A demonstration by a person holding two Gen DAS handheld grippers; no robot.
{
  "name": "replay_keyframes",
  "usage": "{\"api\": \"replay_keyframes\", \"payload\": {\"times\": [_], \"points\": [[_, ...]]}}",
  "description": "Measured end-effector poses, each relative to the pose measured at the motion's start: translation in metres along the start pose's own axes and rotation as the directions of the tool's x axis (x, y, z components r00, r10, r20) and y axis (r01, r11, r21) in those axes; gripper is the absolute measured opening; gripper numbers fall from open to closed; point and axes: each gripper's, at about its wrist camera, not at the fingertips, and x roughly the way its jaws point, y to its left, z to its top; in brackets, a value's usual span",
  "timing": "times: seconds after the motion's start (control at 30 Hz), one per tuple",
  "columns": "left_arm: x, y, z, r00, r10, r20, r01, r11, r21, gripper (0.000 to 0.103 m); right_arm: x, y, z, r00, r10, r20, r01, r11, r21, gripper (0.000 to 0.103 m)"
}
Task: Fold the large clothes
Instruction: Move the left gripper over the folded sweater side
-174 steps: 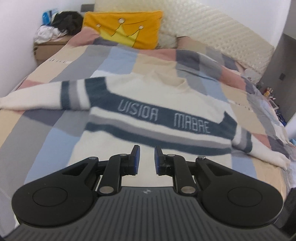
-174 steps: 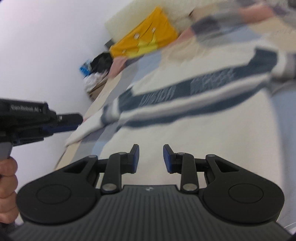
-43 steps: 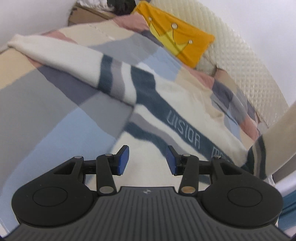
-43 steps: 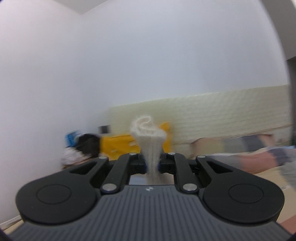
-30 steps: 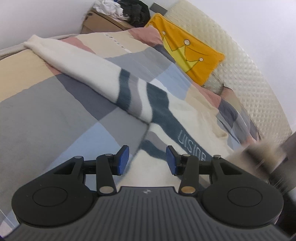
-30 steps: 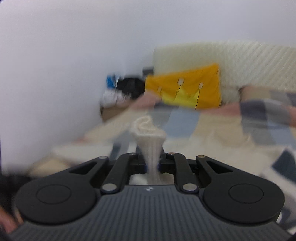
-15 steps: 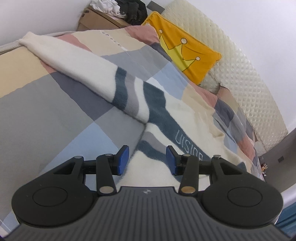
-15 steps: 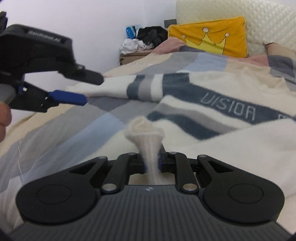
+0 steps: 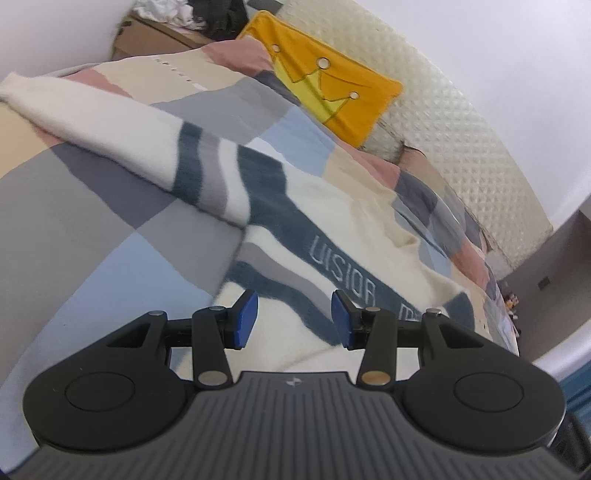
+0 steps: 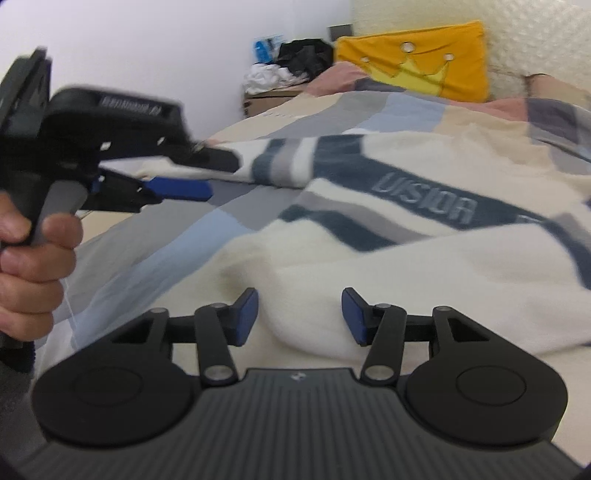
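A cream sweater (image 9: 332, 206) with navy and grey stripes lies face up on the patchwork bedspread (image 9: 74, 229). Its left sleeve (image 9: 110, 122) stretches out toward the bed's edge. The other sleeve (image 10: 424, 295) is folded across the lower body of the sweater (image 10: 406, 173). My right gripper (image 10: 299, 314) hangs just over that sleeve's cuff end with its jaws opening; cream fabric lies between them but the pads do not press it. Above the sweater's lower left side, my left gripper (image 9: 294, 317) stands open and holds nothing. In the right wrist view the left gripper (image 10: 207, 175) is held by a hand (image 10: 29, 258).
A yellow pillow (image 9: 332, 88) with a crown leans on the quilted headboard (image 9: 461, 140). A cardboard box (image 9: 159, 33) with piled clothes stands beside the bed's head. The wall runs along the left side of the bed.
My right gripper came down with the sleeve cuff onto the sweater's body and opened, letting the cuff go. The left gripper drifted a little over the sweater, still open.
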Motion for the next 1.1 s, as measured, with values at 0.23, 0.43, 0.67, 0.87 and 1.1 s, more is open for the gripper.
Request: {"api": "replay_keyframes", "payload": {"times": [0.23, 0.43, 0.67, 0.87, 1.1], "points": [[0.006, -0.021, -0.012, 0.999, -0.036, -0.012, 0.037, 0.996, 0.077, 0.050, -0.033, -0.051, 0.006, 0.989, -0.102, 0.105, 0.088, 0.987, 0.137, 0.053], [0.019, -0.044, -0.035, 0.996, -0.053, -0.067, 0.063, 0.986, 0.155, 0.048, -0.027, -0.094, 0.023, 0.953, -0.256, 0.162, 0.233, 0.961, 0.150, 0.053], [0.030, -0.060, -0.051, 0.994, -0.027, -0.106, 0.051, 0.973, 0.224, 0.042, 0.007, -0.178, 0.039, 0.884, -0.442, 0.152, 0.383, 0.871, 0.308, 0.051], [0.042, -0.059, -0.054, 0.993, 0.034, -0.114, -0.005, 0.969, 0.247, 0.038, 0.027, -0.219, 0.046, 0.815, -0.552, 0.174, 0.485, 0.816, 0.316, 0.049], [0.066, -0.059, -0.061, 0.981, 0.099, -0.167, -0.053, 0.964, 0.260, 0.036, 0.025, -0.261, 0.054, 0.878, -0.473, 0.075, 0.414, 0.828, 0.379, 0.046]]}}
